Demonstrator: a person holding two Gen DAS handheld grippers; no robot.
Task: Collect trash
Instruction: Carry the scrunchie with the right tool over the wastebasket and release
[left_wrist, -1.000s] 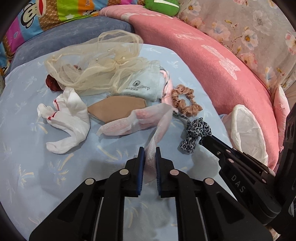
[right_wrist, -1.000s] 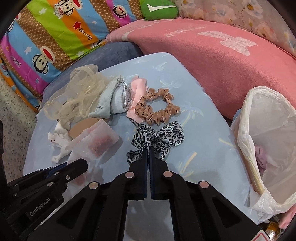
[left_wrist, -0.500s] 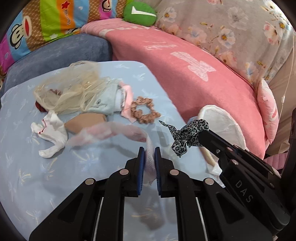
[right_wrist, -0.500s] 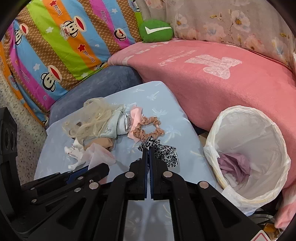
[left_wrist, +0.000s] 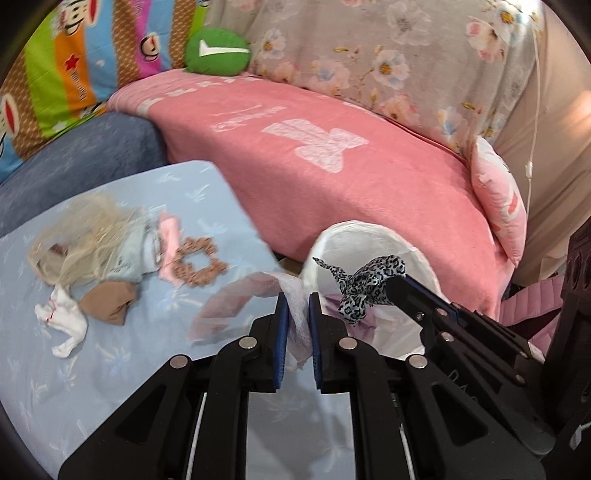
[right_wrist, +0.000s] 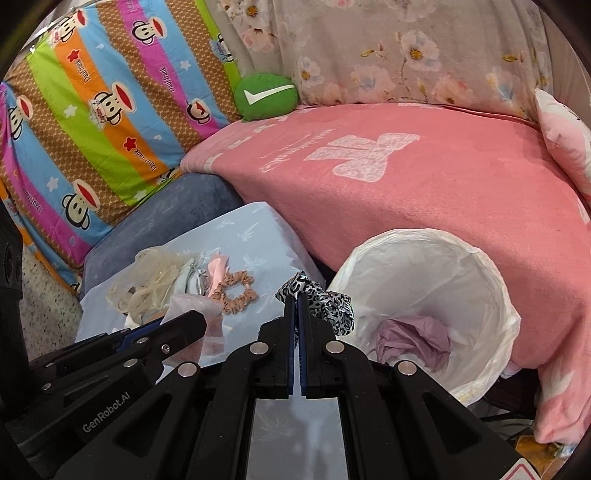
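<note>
The left gripper (left_wrist: 294, 308) is held raised over the table (left_wrist: 122, 365), pinched on a sheer pink-white wrapper (left_wrist: 255, 295) that trails leftward from it. The right gripper (right_wrist: 296, 306) is clamped on a crumpled leopard-print bow (right_wrist: 325, 304), held just left of the bin (right_wrist: 424, 280). Ahead to its right, purple paper (right_wrist: 413, 338) is seen inside the white liner.
</note>
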